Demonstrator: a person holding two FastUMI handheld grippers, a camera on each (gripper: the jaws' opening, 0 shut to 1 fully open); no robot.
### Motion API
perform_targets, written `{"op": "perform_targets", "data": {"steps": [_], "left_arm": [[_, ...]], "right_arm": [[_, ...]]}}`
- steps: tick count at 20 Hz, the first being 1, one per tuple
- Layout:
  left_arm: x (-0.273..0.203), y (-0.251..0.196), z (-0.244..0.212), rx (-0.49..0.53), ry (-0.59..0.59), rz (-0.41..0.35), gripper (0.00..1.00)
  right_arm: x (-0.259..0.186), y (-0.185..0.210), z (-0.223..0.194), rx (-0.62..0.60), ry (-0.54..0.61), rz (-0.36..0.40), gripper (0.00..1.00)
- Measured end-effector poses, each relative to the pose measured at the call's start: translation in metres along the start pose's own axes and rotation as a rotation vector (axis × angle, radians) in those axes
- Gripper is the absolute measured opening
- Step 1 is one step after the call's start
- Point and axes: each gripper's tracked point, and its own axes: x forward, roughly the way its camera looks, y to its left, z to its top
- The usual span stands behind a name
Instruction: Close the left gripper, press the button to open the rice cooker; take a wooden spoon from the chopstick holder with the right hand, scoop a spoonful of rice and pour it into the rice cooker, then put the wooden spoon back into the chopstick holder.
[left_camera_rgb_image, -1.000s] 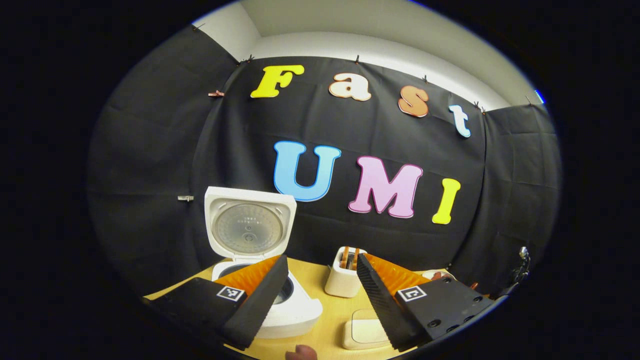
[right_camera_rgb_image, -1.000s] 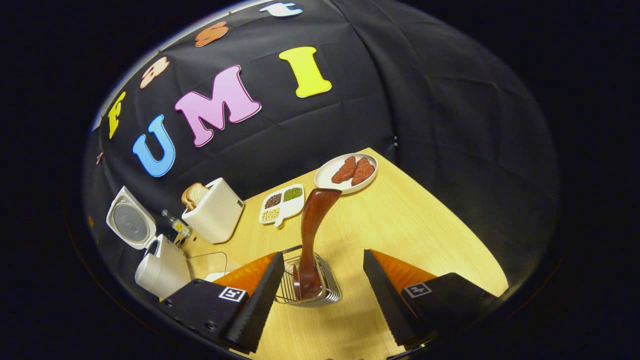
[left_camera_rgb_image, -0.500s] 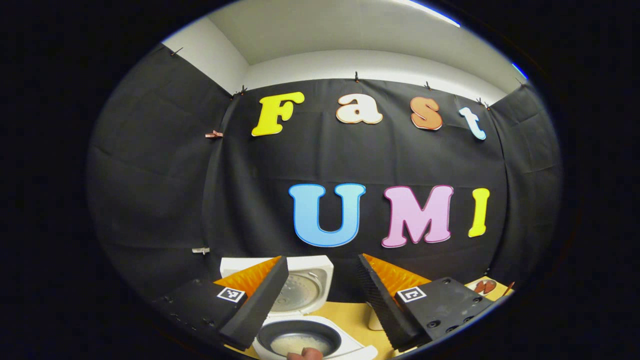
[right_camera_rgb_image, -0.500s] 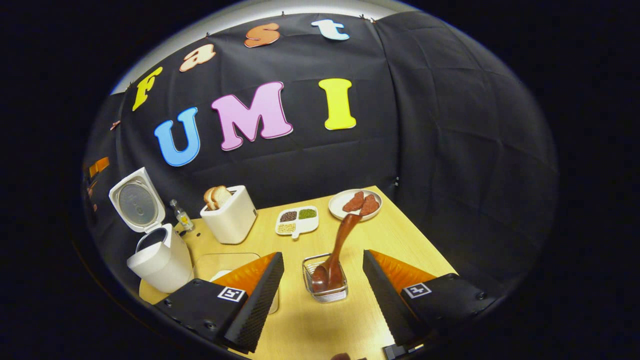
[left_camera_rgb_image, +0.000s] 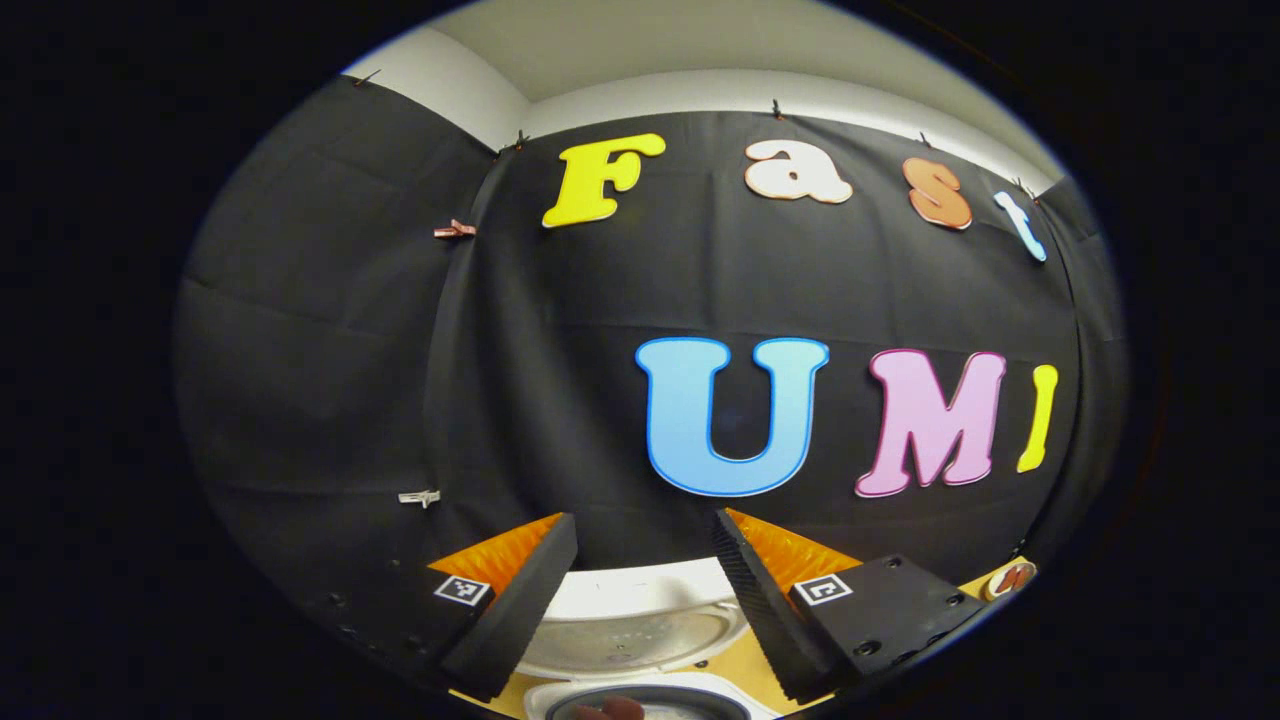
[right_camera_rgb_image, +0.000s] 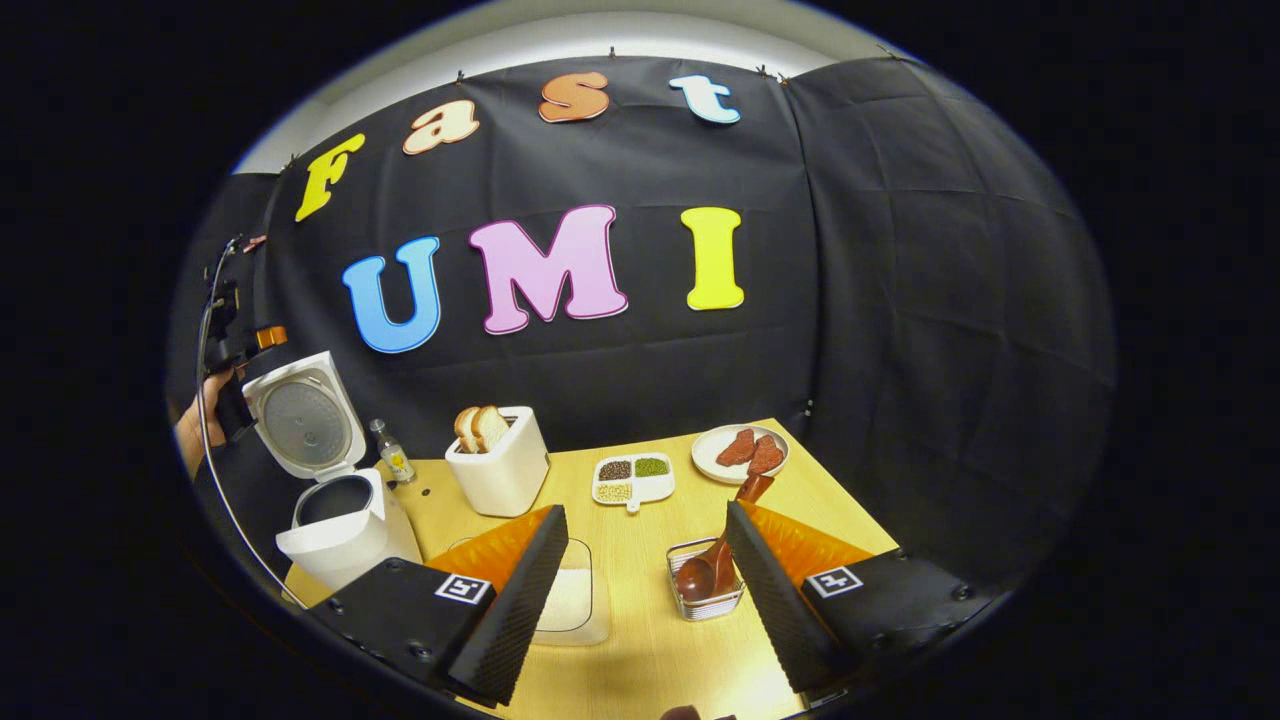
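**Rice cooker open, spoon in holder, both grippers empty**

- Left gripper (left_camera_rgb_image: 645, 545): fingers spread apart, nothing between them. It sits raised above the rice cooker (left_camera_rgb_image: 640, 640), whose upright lid shows just beyond the fingertips, with the rim of the inner pot at the bottom edge. From the right gripper view this gripper (right_camera_rgb_image: 228, 330) and the hand (right_camera_rgb_image: 188, 432) holding it appear beside the cooker lid, though small and near the edge.
- Right gripper (right_camera_rgb_image: 645, 545): fingers spread apart, gripping nothing, held above the table (right_camera_rgb_image: 760, 660).
- Rice cooker (right_camera_rgb_image: 335, 500): at the table's left end, lid up.
- Wooden spoon (right_camera_rgb_image: 715, 560): standing in the wire chopstick holder (right_camera_rgb_image: 705, 600), handle leaning away, just beside the right-hand finger.
- Rice dish (right_camera_rgb_image: 575, 600): a clear tray of what looks like rice, partly behind the other finger.
- Toaster (right_camera_rgb_image: 500, 465) with bread, small bottle (right_camera_rgb_image: 392, 455), divided bean dish (right_camera_rgb_image: 632, 478), plate of meat (right_camera_rgb_image: 740, 452): along the back.
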Motion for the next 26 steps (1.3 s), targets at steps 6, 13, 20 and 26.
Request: {"op": "perform_targets", "data": {"steps": [6, 13, 20, 26], "left_arm": [[0.052, 0.023, -0.051, 0.091, 0.162, 0.065, 0.94], [0.004, 0.006, -0.064, 0.006, 0.266, 0.084, 0.99], [-0.084, -0.03, -0.124, 0.002, 0.441, 0.056, 0.99], [-0.138, -0.056, -0.189, 0.048, 0.529, 0.045, 0.98]], "right_arm": [[-0.01, 0.007, 0.0, 0.024, -0.014, -0.04, 0.98], [-0.011, 0.008, -0.008, 0.035, 0.003, -0.028, 0.98], [-0.005, 0.021, -0.007, 0.027, 0.029, 0.048, 0.99], [-0.011, 0.02, -0.013, -0.006, 0.042, 0.098, 0.99]]}}
